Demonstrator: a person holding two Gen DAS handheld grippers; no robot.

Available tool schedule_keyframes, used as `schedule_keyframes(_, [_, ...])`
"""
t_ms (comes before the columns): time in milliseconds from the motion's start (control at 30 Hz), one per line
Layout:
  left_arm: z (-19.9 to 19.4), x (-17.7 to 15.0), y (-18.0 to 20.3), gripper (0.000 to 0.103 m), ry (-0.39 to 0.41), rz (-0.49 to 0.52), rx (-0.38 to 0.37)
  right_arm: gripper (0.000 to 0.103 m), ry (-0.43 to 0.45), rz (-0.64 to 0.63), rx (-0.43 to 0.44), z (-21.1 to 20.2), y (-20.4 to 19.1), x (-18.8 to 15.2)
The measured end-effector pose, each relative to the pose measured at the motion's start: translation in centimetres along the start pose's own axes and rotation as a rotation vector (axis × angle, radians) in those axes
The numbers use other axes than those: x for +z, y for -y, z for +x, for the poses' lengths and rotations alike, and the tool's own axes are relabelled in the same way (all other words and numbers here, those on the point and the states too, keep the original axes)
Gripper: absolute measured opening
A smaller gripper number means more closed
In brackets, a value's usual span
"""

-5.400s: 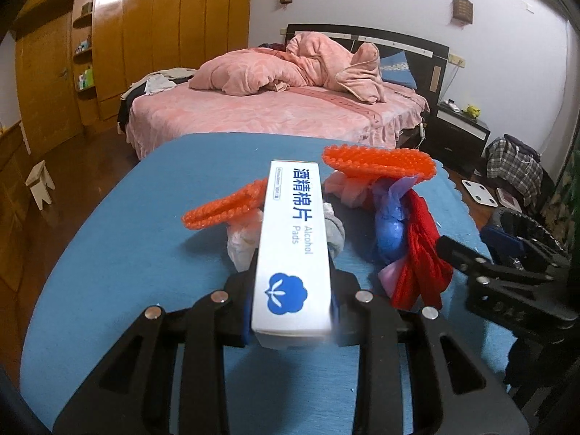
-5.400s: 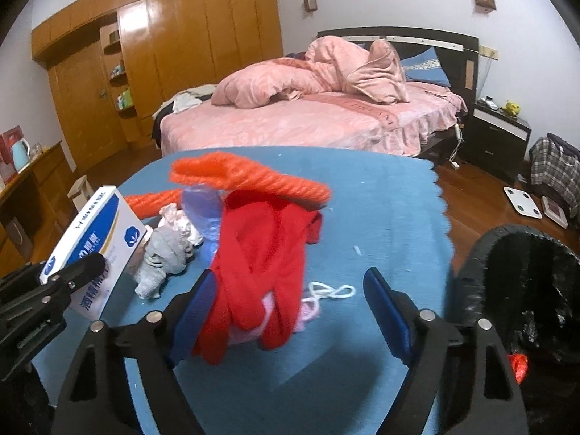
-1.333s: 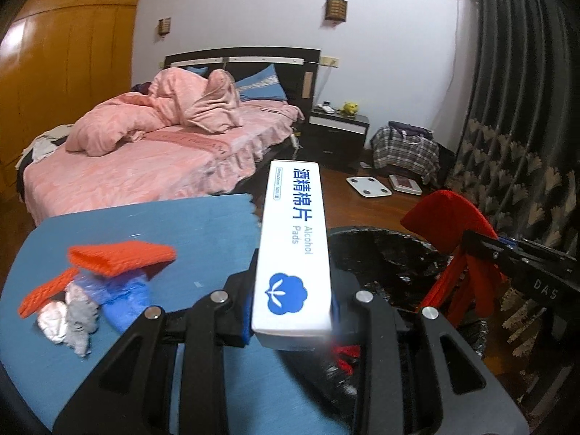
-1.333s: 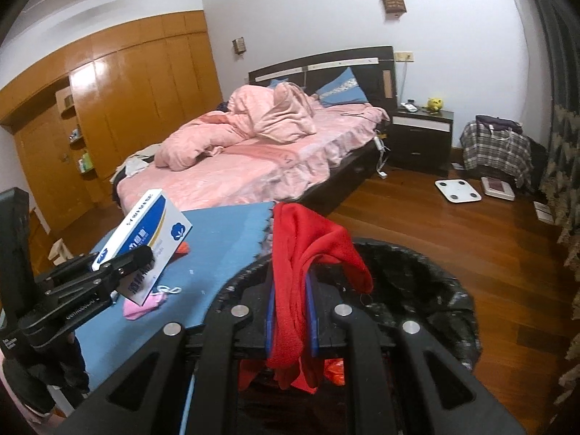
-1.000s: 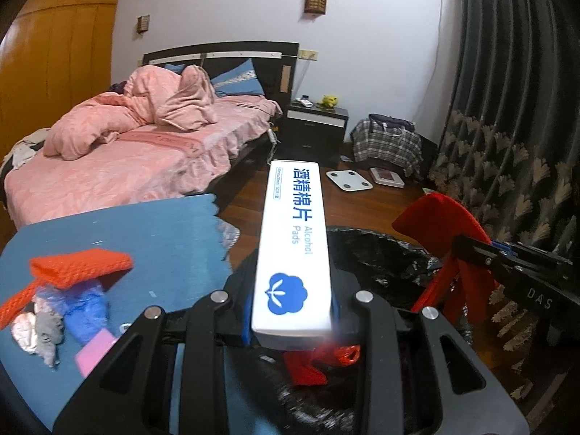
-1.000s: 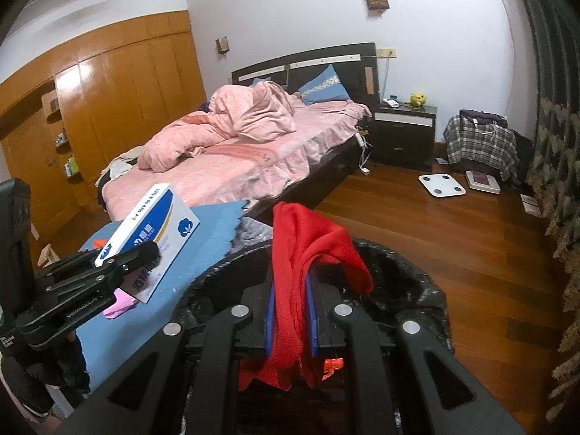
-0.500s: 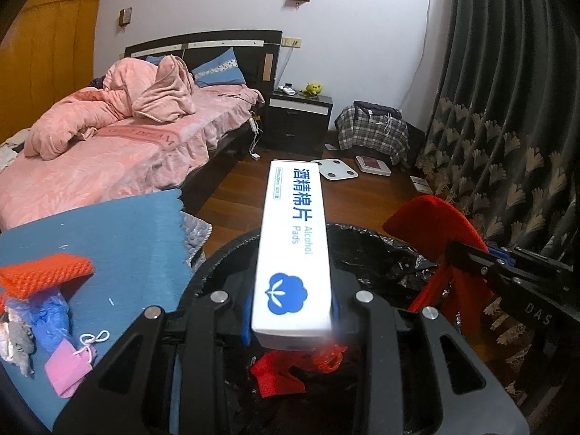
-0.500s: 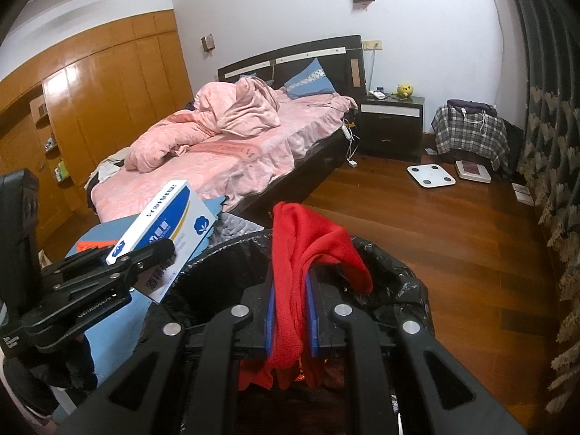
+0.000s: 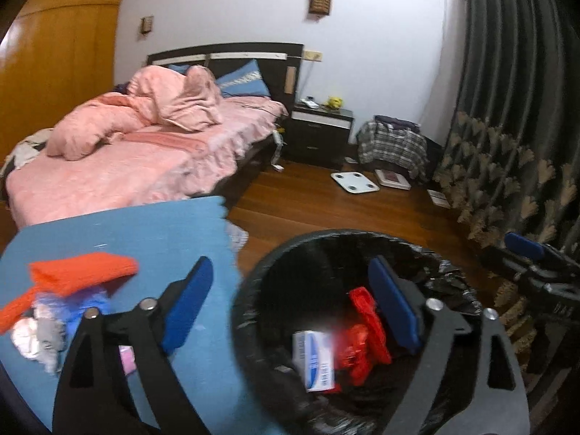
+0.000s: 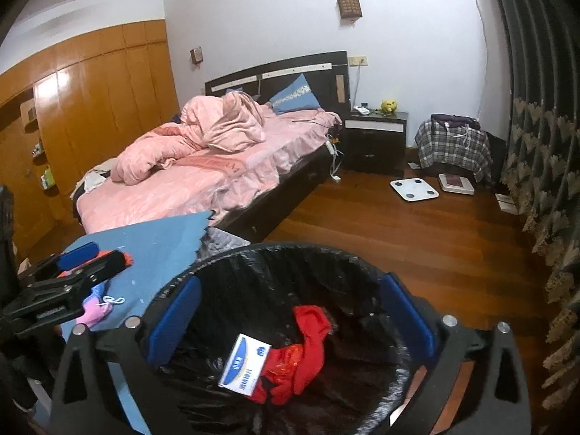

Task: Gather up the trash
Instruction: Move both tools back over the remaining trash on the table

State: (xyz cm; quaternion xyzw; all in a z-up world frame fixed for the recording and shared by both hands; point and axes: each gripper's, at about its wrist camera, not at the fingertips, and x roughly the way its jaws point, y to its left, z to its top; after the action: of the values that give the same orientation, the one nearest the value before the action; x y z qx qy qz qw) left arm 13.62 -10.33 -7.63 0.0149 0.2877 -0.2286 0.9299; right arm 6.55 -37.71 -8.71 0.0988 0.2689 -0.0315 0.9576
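Over the bin (image 10: 232, 253), both grippers, left (image 9: 290, 304) and right (image 10: 290, 317), have just sprung open and hold nothing, their box (image 10: 244, 368) and red cloth (image 10: 308, 340) dropped inside as trash.

Place: you are in a bedroom in a home.
Bed (image 10: 203, 181): in the middle left of your right view, with a crumpled pink blanket (image 10: 217, 123) and a blue pillow (image 10: 295, 98).
Nightstand (image 10: 375, 137): dark, just right of the bed.
Wardrobe (image 10: 94, 101): wooden doors along the left wall.
Curtain (image 10: 536, 108): dark, down the right edge.
Floor (image 10: 398, 232): brown wood, with a white scale (image 10: 414, 189) lying on it.
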Motion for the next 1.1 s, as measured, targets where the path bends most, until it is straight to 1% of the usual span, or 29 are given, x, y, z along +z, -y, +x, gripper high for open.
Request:
schedule_keyframes(67, [-0.9,-0.1,-1.3,0.09,0.006,-0.011,0.028,0.098,-0.007,0.004,0.009,0.1,-0.9,-0.1])
schedule_keyframes(233, [-3.5,-1.2,-4.5,0.091,0.017,-0.029,0.106,0.098,-0.016,-0.005,0.036,0.5,-3.8,-0.4])
schedule_keyframes(533, [-8.0,-3.4,-11.1,0.091,0.027,-0.095,0.256,0.098,-0.044,-0.064,0.142,2.1,-11.4,-1.1])
schedule_keyframes(867, [-10.6,-6.5,-18.0,0.091,0.003,-0.169,0.393,0.098,-0.061,-0.143,0.243,4.1,-19.9,-2.1])
schedule_keyframes(1100, [-11.8,-8.5,-21.8,0.091,-0.025,-0.209,0.456,0.097,-0.087,-0.18,0.281,6.1,-24.6,-3.6])
